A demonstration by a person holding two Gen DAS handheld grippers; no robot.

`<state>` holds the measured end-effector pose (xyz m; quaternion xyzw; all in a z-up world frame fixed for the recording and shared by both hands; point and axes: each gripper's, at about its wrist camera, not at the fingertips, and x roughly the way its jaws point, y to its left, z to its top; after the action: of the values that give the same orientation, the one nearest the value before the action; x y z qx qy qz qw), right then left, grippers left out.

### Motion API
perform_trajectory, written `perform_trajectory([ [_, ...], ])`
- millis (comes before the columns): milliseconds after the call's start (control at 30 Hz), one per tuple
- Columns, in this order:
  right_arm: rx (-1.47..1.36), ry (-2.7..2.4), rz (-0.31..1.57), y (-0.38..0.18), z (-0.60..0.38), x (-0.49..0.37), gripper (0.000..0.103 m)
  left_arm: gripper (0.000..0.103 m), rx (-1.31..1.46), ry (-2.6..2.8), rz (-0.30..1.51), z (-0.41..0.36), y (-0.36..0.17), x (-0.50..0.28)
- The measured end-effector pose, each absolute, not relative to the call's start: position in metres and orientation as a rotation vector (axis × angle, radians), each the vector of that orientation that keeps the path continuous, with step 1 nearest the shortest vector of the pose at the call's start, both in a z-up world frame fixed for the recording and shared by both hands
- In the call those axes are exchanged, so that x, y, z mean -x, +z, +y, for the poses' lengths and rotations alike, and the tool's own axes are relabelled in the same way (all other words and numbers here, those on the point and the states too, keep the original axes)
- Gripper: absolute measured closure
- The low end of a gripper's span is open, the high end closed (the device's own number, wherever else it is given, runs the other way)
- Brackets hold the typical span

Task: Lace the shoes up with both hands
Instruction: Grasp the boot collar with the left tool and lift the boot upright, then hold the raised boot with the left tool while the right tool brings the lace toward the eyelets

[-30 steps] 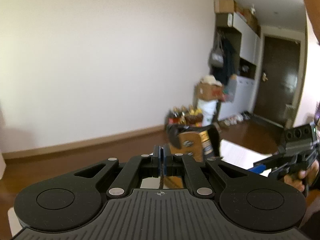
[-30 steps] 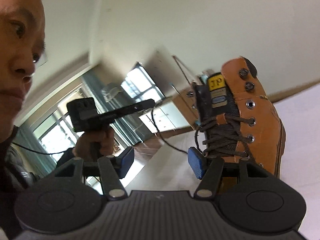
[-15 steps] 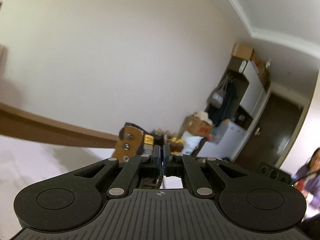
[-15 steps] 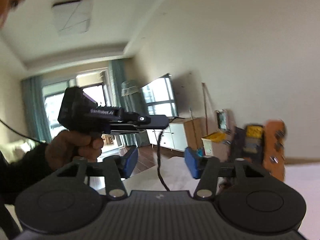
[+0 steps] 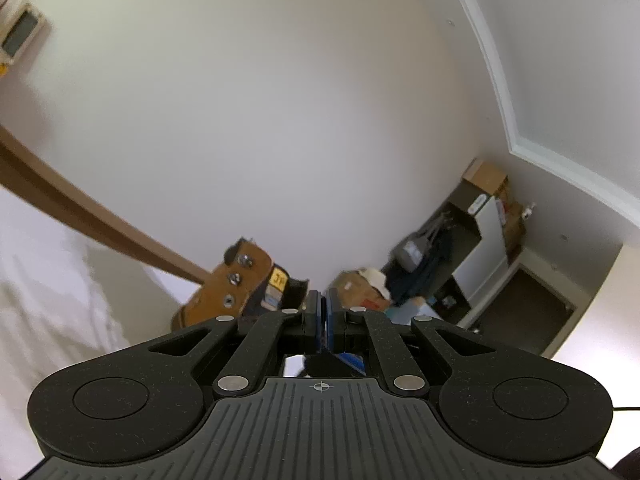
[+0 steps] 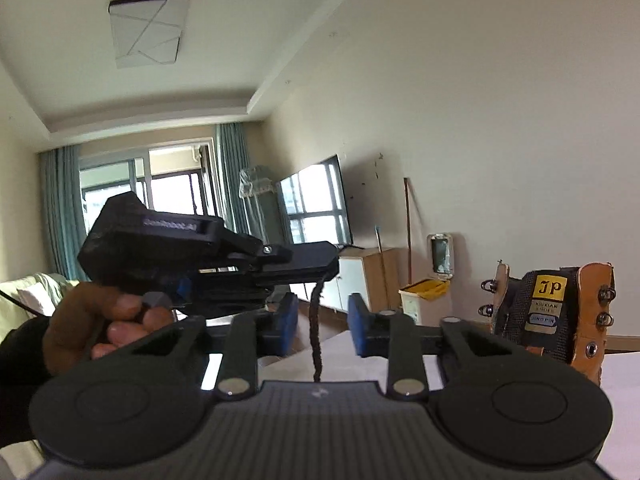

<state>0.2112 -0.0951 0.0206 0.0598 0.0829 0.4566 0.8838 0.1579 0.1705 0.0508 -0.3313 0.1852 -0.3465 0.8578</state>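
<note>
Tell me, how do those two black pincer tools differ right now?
The left gripper has its jaws shut on the dark shoelace, which hangs from its tip. The right gripper has blue pads apart, closing around that lace without touching it. The left one sits higher in the right camera's view. Both point level, near the tan boot.

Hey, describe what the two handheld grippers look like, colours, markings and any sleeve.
Both grippers are matte black with ribbed top plates, round discs and silver pivot bolts. The right gripper has blue pads. The left gripper carries pale lettering on its boxy body, too blurred to read; the hand holding it wears a dark sleeve.
</note>
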Motion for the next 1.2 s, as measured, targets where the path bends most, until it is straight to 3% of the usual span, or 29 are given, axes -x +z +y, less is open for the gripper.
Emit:
perform_trajectory([
  [33, -0.127, 0.956, 0.180, 0.020, -0.097, -0.212, 0.083, 0.101, 0.702, -0.731, 0.395, 0.168, 0.048, -0.160],
  [67, -0.126, 0.955, 0.183, 0.018, -0.099, -0.212, 0.094, 0.101, 0.708, -0.732, 0.402, 0.166, 0.045, -0.163],
  [100, -0.123, 0.956, 0.185, 0.017, -0.099, -0.213, 0.099, 0.101, 0.712, -0.733, 0.408, 0.164, 0.042, -0.164],
  [267, -0.064, 0.908, 0.204, 0.017, -0.101, -0.217, 0.099, 0.100, 0.669, -0.732, 0.438, 0.152, 0.037, -0.172],
  [367, 0.012, 0.852, 0.204, 0.020, -0.110, -0.214, 0.099, 0.099, 0.498, -0.670, 0.447, 0.141, 0.041, -0.173],
  [500, 0.063, 0.765, 0.224, 0.026, -0.138, -0.221, 0.099, 0.098, 0.062, -0.505, 0.465, 0.100, 0.041, -0.185],
  [567, 0.085, 0.733, 0.237, 0.029, -0.150, -0.223, 0.099, 0.092, -0.038, -0.482, 0.471, 0.083, 0.037, -0.191],
  [700, 0.224, 0.689, 0.228, 0.047, -0.161, -0.219, 0.099, 0.082, -0.047, -0.487, 0.433, 0.062, 0.034, -0.202],
  [867, 0.410, 0.489, 0.088, 0.117, -0.191, -0.195, 0.100, 0.073, -0.031, -0.487, 0.369, 0.049, 0.038, -0.216],
  [1000, 0.438, 0.298, -0.053, 0.157, -0.214, -0.173, 0.099, 0.072, -0.020, -0.469, 0.376, 0.050, 0.031, -0.227],
  [1100, 0.418, 0.320, -0.041, 0.160, -0.219, -0.169, 0.099, 0.072, -0.018, -0.473, 0.389, 0.046, 0.026, -0.229],
  [1200, 0.442, 0.417, 0.054, 0.128, -0.201, -0.183, 0.099, 0.075, -0.058, -0.469, 0.394, 0.034, 0.020, -0.227],
])
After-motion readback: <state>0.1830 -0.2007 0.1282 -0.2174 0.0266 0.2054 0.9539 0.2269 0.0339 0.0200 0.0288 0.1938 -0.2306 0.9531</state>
